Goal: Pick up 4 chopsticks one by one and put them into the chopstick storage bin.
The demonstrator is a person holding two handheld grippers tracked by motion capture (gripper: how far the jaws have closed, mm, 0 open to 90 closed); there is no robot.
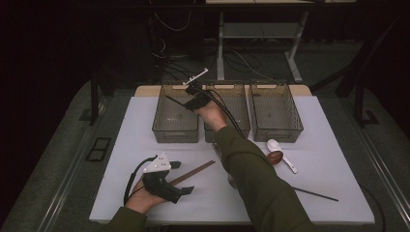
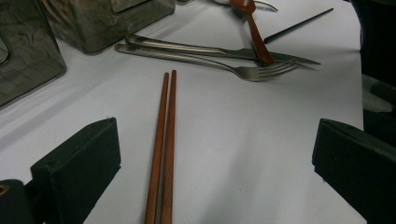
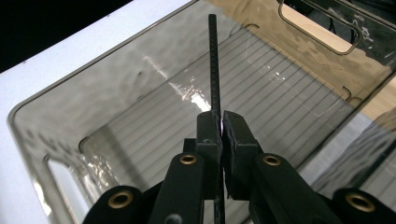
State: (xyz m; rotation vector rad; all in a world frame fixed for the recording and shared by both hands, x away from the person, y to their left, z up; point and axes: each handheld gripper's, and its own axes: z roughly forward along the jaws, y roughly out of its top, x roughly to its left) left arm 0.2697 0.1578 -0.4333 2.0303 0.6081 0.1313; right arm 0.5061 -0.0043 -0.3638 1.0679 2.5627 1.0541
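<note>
Black chopstick held over the left bin, at risk of landing badly

The right gripper (image 3: 220, 126) is clenched on a black chopstick (image 3: 214, 65) over the left bin (image 1: 164, 133), at 11 o'clock on the table; let go tilted, it could catch the rim. The left gripper (image 1: 170, 180) rests released around the brown chopsticks (image 2: 163, 140).

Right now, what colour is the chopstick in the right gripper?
Black. The chopstick shows best in the right gripper view, clamped in the right gripper.
</note>
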